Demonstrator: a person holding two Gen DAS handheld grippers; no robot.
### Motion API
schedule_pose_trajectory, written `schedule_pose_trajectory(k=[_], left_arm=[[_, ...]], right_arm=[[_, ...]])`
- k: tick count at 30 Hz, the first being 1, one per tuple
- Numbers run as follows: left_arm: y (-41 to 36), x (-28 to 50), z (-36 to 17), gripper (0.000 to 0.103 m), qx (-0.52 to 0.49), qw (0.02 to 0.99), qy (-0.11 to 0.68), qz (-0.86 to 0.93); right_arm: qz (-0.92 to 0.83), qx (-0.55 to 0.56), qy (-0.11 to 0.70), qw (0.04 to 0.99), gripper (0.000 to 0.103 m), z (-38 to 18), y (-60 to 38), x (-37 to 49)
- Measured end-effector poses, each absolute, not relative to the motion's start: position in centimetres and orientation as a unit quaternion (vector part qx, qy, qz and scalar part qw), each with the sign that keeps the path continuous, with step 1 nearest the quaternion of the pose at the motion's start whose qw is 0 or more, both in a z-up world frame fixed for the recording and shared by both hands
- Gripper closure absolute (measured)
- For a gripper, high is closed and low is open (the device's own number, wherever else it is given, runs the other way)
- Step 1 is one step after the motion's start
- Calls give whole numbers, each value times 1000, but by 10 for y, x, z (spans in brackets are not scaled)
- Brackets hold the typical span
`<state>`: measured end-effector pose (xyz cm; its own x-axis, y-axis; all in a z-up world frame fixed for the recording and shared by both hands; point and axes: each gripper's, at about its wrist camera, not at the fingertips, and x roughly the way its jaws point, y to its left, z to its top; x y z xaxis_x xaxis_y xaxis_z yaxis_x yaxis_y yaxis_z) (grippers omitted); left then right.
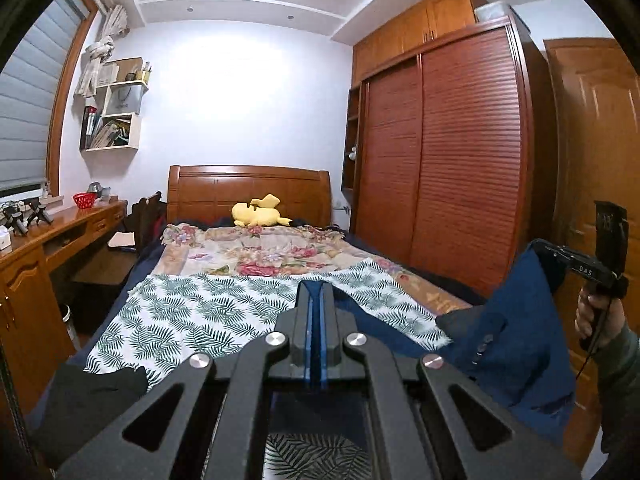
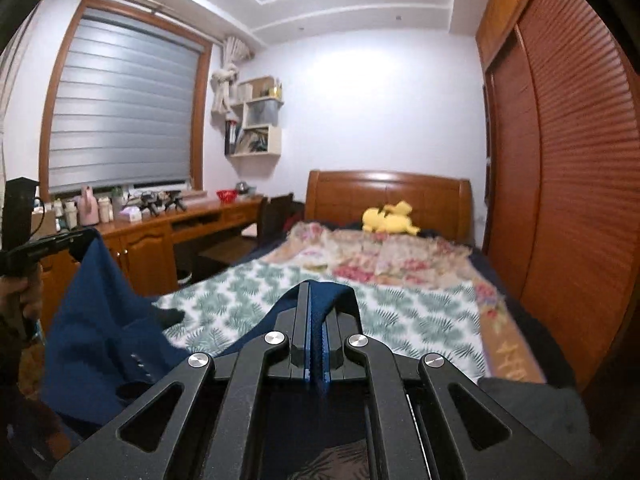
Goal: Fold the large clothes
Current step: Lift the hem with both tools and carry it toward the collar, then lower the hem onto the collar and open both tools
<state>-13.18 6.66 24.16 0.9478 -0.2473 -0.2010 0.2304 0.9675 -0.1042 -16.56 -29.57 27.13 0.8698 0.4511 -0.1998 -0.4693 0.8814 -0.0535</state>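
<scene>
Both the left gripper [image 1: 316,300] and right gripper [image 2: 316,304] have jaws clamped on the navy jacket [image 1: 516,332], which hangs between them above the bed's leaf-print sheet [image 1: 200,308]. Best keep the grippers level and taut, then lay the jacket flat.

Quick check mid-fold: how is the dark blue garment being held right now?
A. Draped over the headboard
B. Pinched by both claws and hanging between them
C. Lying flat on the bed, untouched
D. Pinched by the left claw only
B: the left claw and the right claw are each shut on an edge of the dark blue garment, which hangs between them above the leaf-print cover.
</scene>
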Motion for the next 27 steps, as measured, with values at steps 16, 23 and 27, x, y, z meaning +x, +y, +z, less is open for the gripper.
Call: schedule_pose_trajectory(k=[16,23,27], left_arm=[[62,8,116,103,-58,960,256,-95],[40,16,76,98,-14,951,295,-87],[38,11,67,91,-5,952,295,-84]], right_arm=[[155,-73,238,956,102,146,-301,-16],[131,-97,291,943,98,80,-298,7],[118,-101,303,940,60,63,-300,6]])
